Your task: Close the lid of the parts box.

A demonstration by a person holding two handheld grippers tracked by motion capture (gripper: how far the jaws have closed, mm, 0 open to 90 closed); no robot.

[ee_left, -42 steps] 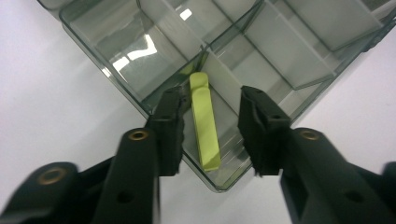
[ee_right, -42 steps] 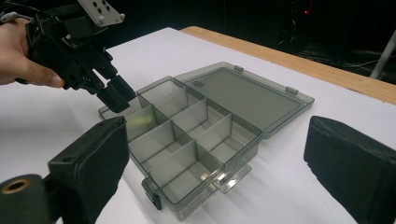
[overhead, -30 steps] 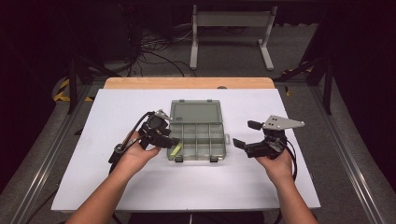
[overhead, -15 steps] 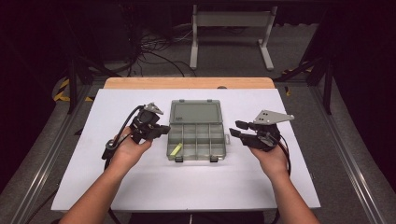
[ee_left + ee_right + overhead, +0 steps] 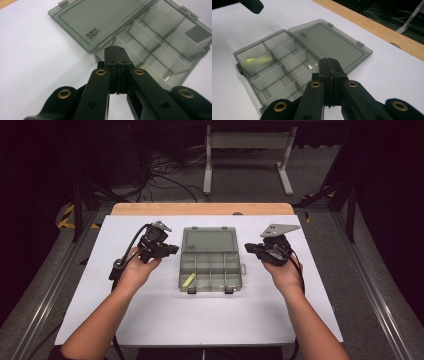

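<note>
The white bench [image 5: 150, 315] fills the middle of the high view, with the open grey compartment box [image 5: 210, 257] at its centre and a yellow-green piece [image 5: 188, 280] in its lower-left compartment. The left tool [image 5: 170, 250] sits just left of the box and the right tool [image 5: 248, 248] just right. Both have their jaws pressed together, having just closed on nothing.

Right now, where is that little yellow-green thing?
In the high view, the yellow-green piece lies in the near-left compartment of the open box, mid-table between the two grippers. In the right gripper view it shows through the box's far-left corner.
</note>
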